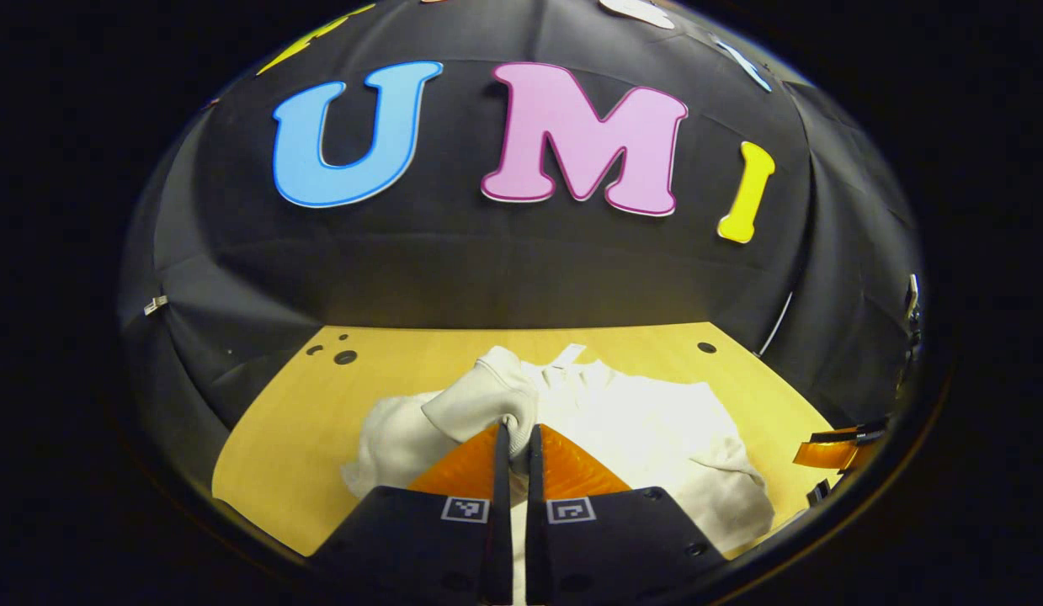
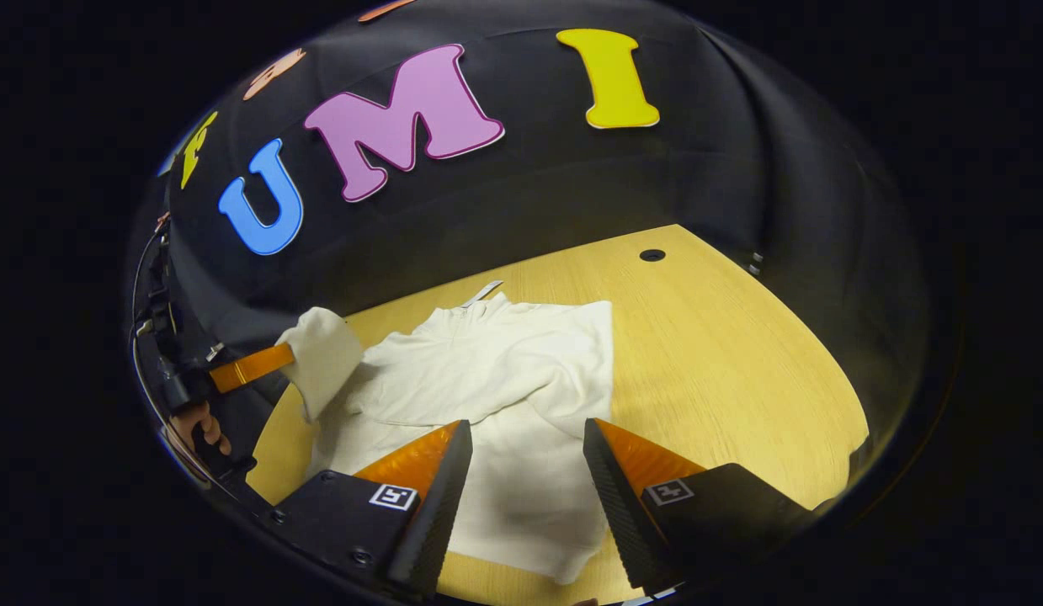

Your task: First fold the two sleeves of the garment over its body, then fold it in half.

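Soft cream knit garment (image 2: 504, 379) spread mid-counter (image 2: 740, 353), collar toward the far edge. Left gripper (image 1: 514, 438) jaws clenched on one bunched, ribbed-cuff sleeve (image 1: 479, 396), lifted off the pale wood grain. Right gripper (image 2: 521, 438) jaws released, spread wide above the hem. Black cloth wall (image 2: 572, 185) behind.

The bench (image 2: 740, 337) has a light wood-grain top with round holes (image 2: 652, 254) near its far edge.

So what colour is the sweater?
Cream white, plain; the sweater shows best in the right gripper view.
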### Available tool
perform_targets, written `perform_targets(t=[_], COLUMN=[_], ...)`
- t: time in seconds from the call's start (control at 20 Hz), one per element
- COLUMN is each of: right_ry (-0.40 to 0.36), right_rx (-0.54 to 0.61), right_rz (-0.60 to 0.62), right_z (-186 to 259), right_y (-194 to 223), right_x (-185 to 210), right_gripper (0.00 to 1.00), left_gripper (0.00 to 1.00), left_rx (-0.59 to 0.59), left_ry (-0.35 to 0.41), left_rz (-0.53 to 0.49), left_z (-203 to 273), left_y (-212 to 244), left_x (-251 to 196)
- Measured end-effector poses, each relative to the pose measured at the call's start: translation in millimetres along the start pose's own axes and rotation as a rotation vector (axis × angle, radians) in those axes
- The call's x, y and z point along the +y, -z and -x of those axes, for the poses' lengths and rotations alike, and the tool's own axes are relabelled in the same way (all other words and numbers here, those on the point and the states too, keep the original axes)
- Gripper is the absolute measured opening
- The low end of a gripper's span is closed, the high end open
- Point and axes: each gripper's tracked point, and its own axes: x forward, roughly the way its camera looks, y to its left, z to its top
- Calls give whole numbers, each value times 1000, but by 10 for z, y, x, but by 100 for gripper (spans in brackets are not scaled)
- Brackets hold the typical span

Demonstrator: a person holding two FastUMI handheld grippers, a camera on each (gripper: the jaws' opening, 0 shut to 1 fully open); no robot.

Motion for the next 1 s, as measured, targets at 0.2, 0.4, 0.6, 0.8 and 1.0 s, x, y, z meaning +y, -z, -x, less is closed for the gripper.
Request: perform_targets(t=[0.2, 0.4, 0.6, 0.8, 1.0], right_ry=[3, 13, 18, 23, 30], right_rx=[18, 28, 35, 44, 66], right_rz=[-4, -7, -17, -19, -16], right_z=[47, 66, 70, 91, 74], right_y=[26, 52, 86, 143, 237], right_x=[-216, -370, -453, -480, -430], right_gripper=[83, 83, 84, 84, 84], left_gripper=[11, 11, 19, 57, 76], left_rx=[42, 100, 152, 144, 134], left_ry=[18, 81, 165, 262, 317], left_rz=[-33, -37, -43, -44, -26], left_z=[-258, -440, -500, -388, -189], left_y=[226, 500, 759, 865, 907], left_x=[-364, -737, -1062, -1380, -1447])
